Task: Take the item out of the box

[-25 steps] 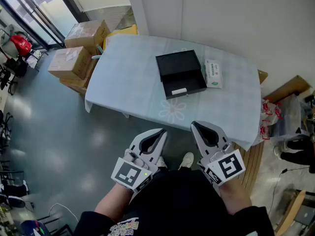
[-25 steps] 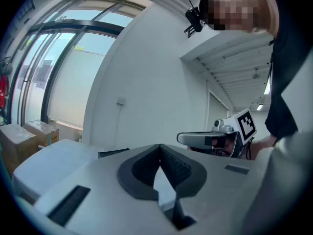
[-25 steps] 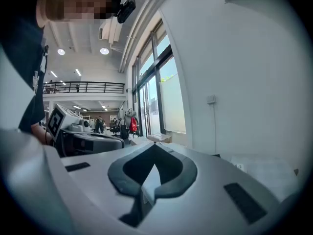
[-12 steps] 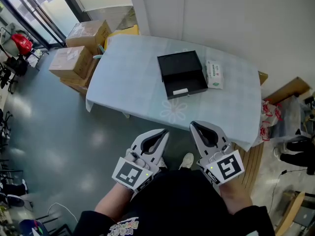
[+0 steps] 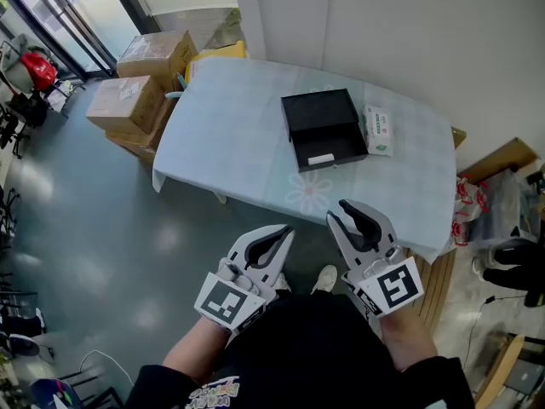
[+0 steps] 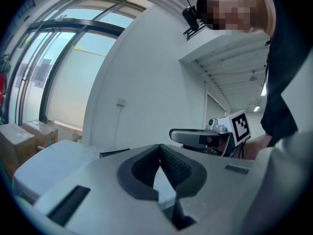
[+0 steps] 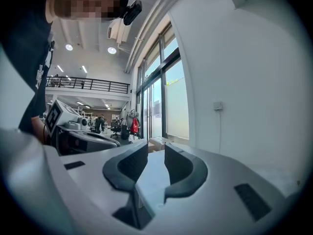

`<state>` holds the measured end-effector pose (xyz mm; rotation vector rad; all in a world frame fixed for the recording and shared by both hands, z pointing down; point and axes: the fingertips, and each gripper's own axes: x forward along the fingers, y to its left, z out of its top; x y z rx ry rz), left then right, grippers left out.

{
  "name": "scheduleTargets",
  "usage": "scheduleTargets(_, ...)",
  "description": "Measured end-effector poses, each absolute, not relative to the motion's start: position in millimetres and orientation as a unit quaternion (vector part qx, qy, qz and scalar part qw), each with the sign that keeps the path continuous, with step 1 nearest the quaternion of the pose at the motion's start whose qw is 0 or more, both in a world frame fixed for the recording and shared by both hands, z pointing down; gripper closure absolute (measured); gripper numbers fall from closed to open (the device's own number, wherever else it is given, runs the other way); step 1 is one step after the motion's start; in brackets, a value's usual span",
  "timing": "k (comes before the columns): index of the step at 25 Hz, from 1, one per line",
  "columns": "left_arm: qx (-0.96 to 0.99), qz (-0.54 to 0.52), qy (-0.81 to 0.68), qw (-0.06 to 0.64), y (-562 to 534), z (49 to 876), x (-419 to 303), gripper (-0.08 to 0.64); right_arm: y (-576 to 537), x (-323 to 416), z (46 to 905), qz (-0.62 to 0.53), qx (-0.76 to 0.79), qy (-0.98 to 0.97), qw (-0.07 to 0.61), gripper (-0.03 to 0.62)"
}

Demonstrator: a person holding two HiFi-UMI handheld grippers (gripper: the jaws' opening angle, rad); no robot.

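Right tongs (image 5: pixel 342 213) newly opening, empty; item (image 5: pixel 321 158) in box (image 5: pixel 326 119) well ahead

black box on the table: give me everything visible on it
The black box is matte and rectangular, and looks like rigid card. It is open: a flat black panel on the far side, an open compartment on the near side holding a small white item. It sits slightly skewed on the pale blue table. A white packet lies close by its right side; contact unclear.
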<state>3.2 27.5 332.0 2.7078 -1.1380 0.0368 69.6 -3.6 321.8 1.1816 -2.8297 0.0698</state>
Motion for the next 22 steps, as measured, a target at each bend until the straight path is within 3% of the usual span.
scheduleTargets(10,0.923,0.010,-0.371,0.102,29.3,332.5,-27.6,0.552,-14.5,43.7,323.0,0.011,0.402,-0.915,0.047,0.454)
scheduleTargets(22,0.930,0.010,-0.352,0.106,32.2,337.9,-53.2,0.552,-34.3,28.0,334.7,0.001,0.424,-0.903,0.069,0.442)
